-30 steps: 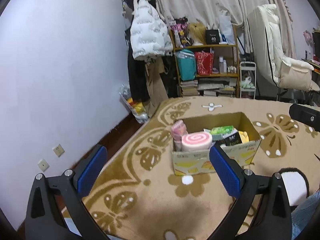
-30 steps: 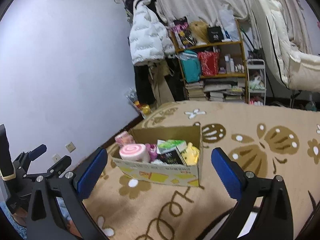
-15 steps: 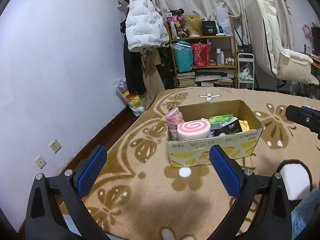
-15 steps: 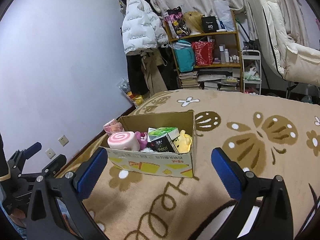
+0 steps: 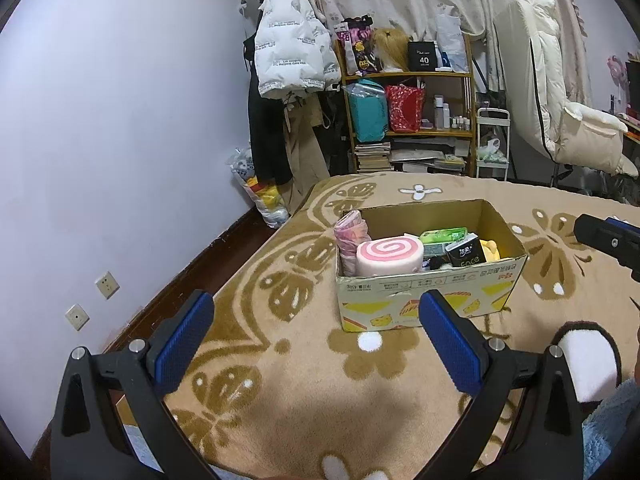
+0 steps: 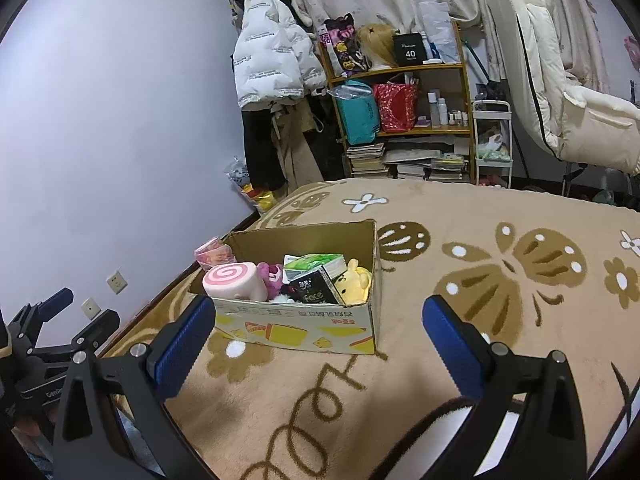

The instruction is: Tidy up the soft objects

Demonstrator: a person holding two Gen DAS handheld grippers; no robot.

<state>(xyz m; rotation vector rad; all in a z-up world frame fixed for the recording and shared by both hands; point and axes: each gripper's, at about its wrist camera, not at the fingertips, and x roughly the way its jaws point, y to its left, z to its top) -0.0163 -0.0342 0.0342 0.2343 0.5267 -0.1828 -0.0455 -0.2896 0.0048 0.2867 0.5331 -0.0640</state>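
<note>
A cardboard box stands on the beige patterned carpet. It holds a pink swirl roll cushion, a pink rolled cloth, green tissue packs, a black tissue pack, a yellow plush and a pink plush. My left gripper is open and empty, in front of the box. My right gripper is open and empty, in front of the box's right end.
A wooden shelf with bags and books, hanging coats and a white recliner stand at the back. The purple wall is on the left. A slippered foot is at the lower right.
Both views have tilted down and drawn back a little, so the box sits lower and more from above. Both grippers stay open.
</note>
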